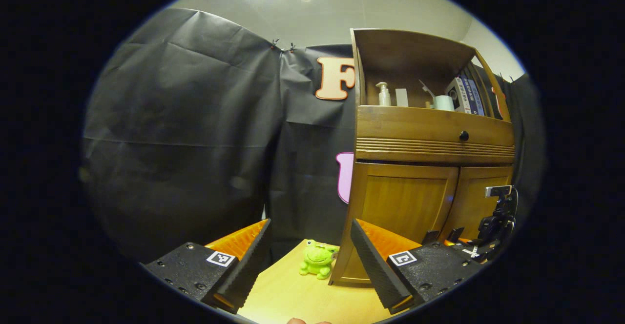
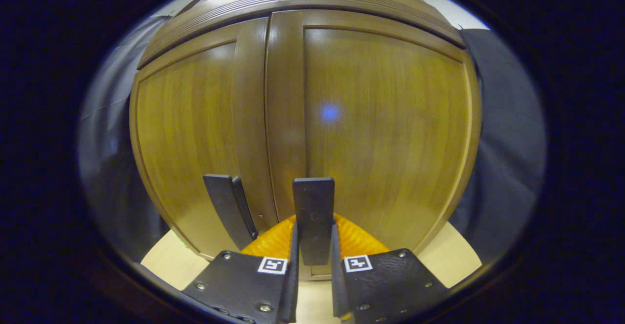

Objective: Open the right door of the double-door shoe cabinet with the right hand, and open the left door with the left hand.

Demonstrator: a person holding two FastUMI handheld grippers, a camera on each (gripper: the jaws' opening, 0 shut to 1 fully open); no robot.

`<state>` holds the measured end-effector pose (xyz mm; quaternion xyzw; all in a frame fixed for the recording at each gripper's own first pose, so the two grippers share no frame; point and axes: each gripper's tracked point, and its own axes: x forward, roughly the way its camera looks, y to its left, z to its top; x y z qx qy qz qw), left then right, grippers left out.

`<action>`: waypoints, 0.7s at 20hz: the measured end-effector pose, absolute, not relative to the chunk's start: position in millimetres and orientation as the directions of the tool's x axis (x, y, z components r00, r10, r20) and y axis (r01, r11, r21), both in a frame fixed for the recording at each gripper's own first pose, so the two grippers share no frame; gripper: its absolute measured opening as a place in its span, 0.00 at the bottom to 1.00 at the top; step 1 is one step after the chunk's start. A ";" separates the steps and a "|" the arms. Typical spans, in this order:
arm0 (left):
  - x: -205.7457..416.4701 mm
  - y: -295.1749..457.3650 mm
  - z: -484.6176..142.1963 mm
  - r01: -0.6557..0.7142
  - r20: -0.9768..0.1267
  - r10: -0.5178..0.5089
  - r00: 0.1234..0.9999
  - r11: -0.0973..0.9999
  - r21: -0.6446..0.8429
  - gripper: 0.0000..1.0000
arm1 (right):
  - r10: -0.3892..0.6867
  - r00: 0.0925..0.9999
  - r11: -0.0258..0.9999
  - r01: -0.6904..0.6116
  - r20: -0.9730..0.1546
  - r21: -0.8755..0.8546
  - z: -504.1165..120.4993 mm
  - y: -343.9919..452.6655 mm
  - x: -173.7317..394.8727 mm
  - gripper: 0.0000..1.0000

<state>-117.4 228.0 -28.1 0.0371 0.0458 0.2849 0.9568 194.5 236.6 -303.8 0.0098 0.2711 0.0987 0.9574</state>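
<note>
The wooden shoe cabinet stands on the right in the left gripper view, with its left door and right door both flush. Well short of it, my left gripper hangs open and holds nothing. The right gripper shows far off, at the foot of the right door. In the right gripper view the doors are very close, each with a flat dark handle. My right gripper is shut on the right door's handle, one finger on each side. The left door's handle stands free beside it.
A green frog toy sits on the light wooden table beside the cabinet's left corner. Above the doors is a drawer with a black knob. An open shelf above that holds a pump bottle and boxes. Black cloth walls surround the booth.
</note>
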 end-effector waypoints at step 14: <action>-26.0 142.4 -69.9 -0.202 -0.140 0.204 0.969 0.979 0.031 0.97 | 0.121 0.846 0.993 -0.097 -0.519 0.073 -279.9 221.6 191.5 0.23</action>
